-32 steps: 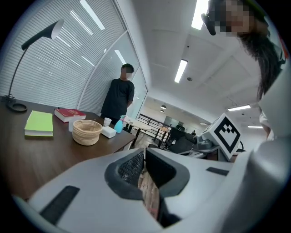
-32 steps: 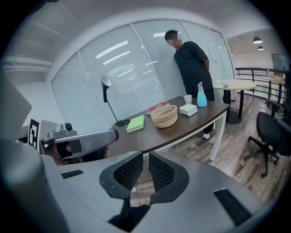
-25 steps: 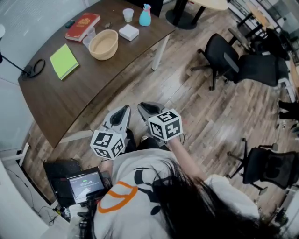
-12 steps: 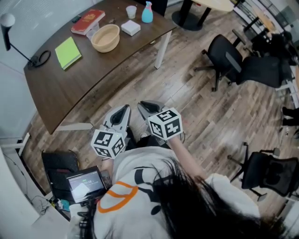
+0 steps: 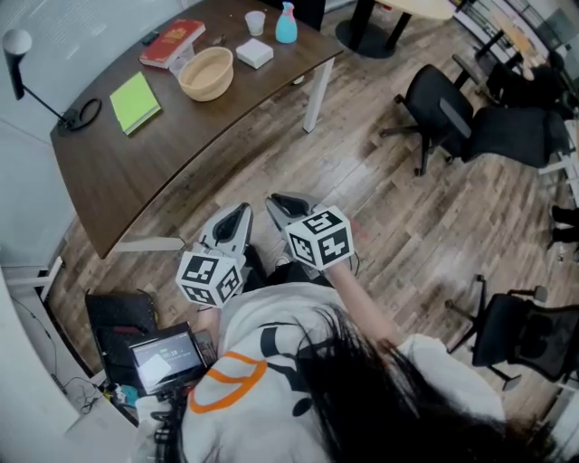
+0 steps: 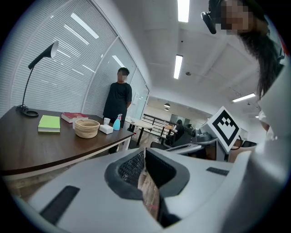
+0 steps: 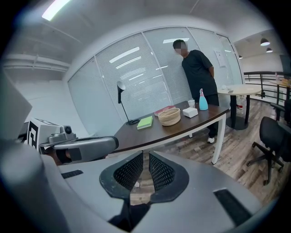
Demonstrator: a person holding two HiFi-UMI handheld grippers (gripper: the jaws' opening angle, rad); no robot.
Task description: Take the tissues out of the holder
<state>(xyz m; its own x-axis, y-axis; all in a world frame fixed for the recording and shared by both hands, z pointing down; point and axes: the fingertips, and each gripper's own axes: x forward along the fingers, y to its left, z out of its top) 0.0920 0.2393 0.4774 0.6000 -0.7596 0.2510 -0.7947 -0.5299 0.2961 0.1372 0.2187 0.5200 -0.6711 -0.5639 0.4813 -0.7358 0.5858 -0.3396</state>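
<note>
Since a second ago the dark wooden desk [image 5: 181, 145] has slid up the head view and the desk lamp [image 5: 15, 42] has come in; the left gripper [image 5: 241, 212] and right gripper [image 5: 275, 203] kept their place. The white square tissue holder [image 5: 254, 53] sits at the desk's far end, between a woven bowl [image 5: 206, 74] and a blue spray bottle [image 5: 286, 24], well apart from both tools.

Left gripper view: its ribbed pads meet on nothing.

Right gripper view: a thin slit between the pads shows only floorboards.

No loose tissue shows, and the holder's contents are too small to tell.
</note>
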